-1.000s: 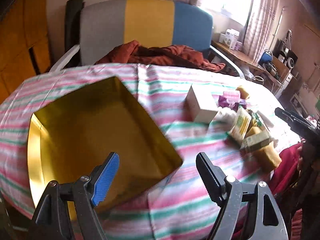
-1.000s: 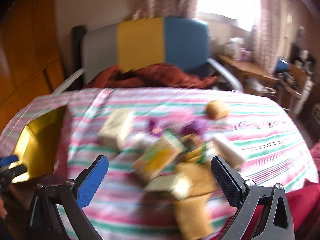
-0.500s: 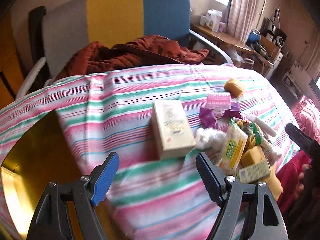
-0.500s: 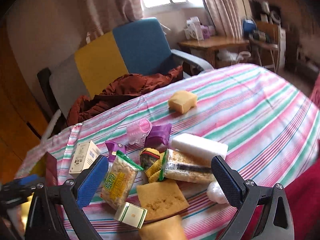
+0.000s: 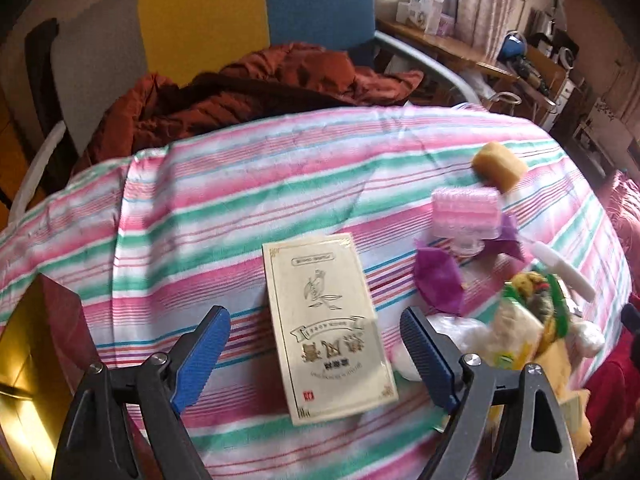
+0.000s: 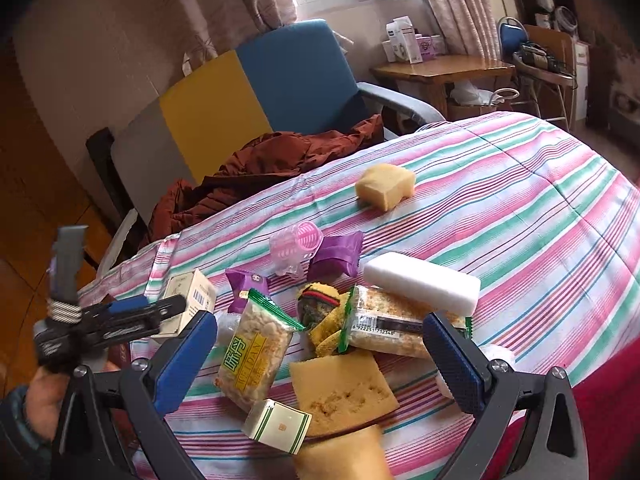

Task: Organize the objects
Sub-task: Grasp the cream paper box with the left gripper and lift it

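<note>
My left gripper [image 5: 316, 344] is open, its fingers either side of a cream box with gold print [image 5: 326, 324] lying on the striped tablecloth [image 5: 248, 200]. The box [image 6: 190, 296] and the left gripper [image 6: 120, 316] also show in the right wrist view. My right gripper [image 6: 320, 360] is open and empty above a heap: a yellow-green snack pack [image 6: 254, 354], a rice-cracker pack [image 6: 396, 324], a white foam block [image 6: 422, 282], a yellow sponge [image 6: 342, 392] and a small green-striped box [image 6: 278, 424]. The gold tray [image 5: 20, 368] is at the far left.
A pink hair roller [image 6: 296, 244], purple packets [image 6: 338, 254] and a lone yellow sponge [image 6: 386, 186] lie further back on the cloth. Behind the table stands a grey, yellow and blue chair [image 6: 248, 92] with a rust-red jacket [image 6: 264, 160]. A wooden side table [image 6: 440, 70] is at the back right.
My left gripper has swung right from over the gold tray to the cream box and closed in on it. My right gripper has moved nearer to the heap of packets.
</note>
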`<act>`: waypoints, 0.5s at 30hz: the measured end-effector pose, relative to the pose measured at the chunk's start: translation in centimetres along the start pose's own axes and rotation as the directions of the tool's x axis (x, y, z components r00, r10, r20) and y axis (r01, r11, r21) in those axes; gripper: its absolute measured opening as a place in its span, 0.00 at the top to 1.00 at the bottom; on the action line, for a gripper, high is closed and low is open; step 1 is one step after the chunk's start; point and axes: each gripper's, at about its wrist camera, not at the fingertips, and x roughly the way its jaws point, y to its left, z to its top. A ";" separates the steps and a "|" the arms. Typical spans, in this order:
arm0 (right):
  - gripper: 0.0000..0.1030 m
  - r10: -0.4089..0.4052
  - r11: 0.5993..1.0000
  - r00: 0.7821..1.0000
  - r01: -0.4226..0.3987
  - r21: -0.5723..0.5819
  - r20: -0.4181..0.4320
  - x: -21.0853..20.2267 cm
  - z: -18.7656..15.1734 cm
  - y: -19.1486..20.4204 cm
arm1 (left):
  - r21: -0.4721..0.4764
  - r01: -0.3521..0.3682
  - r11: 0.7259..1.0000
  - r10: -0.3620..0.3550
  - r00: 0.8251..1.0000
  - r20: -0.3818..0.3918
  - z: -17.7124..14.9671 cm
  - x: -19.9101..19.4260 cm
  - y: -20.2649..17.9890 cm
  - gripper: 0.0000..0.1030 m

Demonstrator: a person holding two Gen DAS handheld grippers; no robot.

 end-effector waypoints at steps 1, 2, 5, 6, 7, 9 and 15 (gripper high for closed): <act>0.00 -0.001 1.000 1.000 0.001 -0.004 -0.001 0.0 0.0 0.1 | -0.010 -0.003 1.000 0.003 1.000 -0.012 -0.1 0.5 0.2 0.20; 0.00 0.000 1.000 1.000 0.000 -0.006 -0.002 0.1 0.0 0.1 | -0.026 -0.002 1.000 0.002 1.000 -0.021 -0.2 0.8 0.4 0.34; 0.00 -0.001 1.000 1.000 0.001 -0.010 -0.007 0.2 -0.1 0.2 | -0.071 0.011 0.997 -0.015 0.998 -0.061 -0.9 1.9 1.2 0.50; 0.00 -0.002 1.000 1.000 0.002 -0.012 -0.009 0.2 -0.1 0.2 | -0.069 0.012 0.998 -0.017 0.998 -0.063 -1.1 2.0 1.3 0.50; 0.00 -0.003 1.000 1.000 0.002 -0.013 -0.010 0.3 -0.1 0.2 | -0.061 0.017 0.998 -0.020 0.998 -0.058 -1.4 1.9 1.2 0.50; 0.00 -0.007 1.000 1.000 0.006 -0.009 -0.010 0.2 -0.1 0.1 | -0.066 0.037 0.997 -0.040 0.998 -0.052 -1.8 1.5 1.1 0.50; 0.00 -0.011 1.000 1.000 0.011 0.013 -0.022 0.5 -0.2 -0.3 | -0.067 0.053 0.996 -0.052 0.999 0.010 -3.7 -1.7 0.7 0.50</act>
